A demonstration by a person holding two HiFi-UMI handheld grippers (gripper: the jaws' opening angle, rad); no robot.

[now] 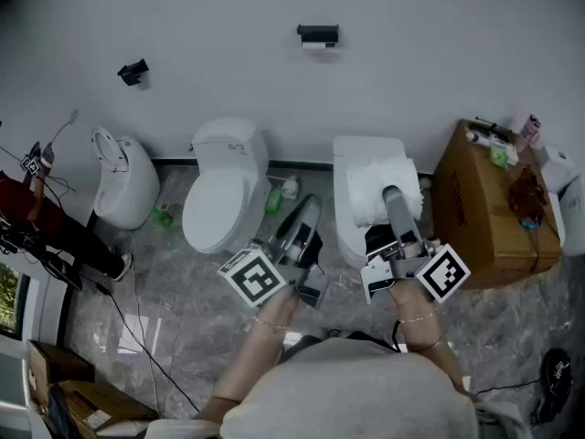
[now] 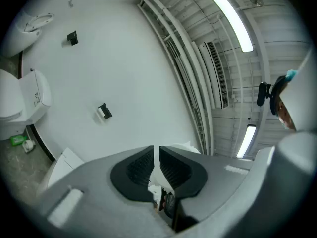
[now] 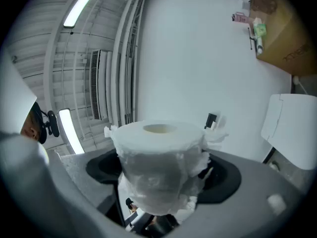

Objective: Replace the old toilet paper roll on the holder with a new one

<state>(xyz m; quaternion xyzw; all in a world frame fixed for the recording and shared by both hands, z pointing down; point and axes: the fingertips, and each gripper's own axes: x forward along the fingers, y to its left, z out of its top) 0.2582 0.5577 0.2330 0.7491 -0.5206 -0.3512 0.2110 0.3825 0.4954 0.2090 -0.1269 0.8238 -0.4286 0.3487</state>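
Note:
My right gripper (image 1: 391, 199) is shut on a white toilet paper roll (image 1: 370, 190), with the jaws spread wide around it. In the right gripper view the roll (image 3: 158, 152) stands on end between the pads, its wrap ragged and its core hole on top. The black holder (image 1: 317, 36) is mounted high on the white wall, also visible as holder (image 3: 211, 120) and holder (image 2: 104, 111); I cannot tell whether anything is on it. My left gripper (image 1: 311, 206) points up at the wall with its jaws shut. A sliver of white paper (image 2: 157, 175) shows in the slit between them.
A white toilet (image 1: 224, 186) stands against the wall, with a second one (image 1: 366, 149) under the roll and another white fixture (image 1: 123, 176) at the left. A cardboard box (image 1: 494, 208) bearing small items stands at the right. Green bottles (image 1: 274, 198) and cables lie on the floor.

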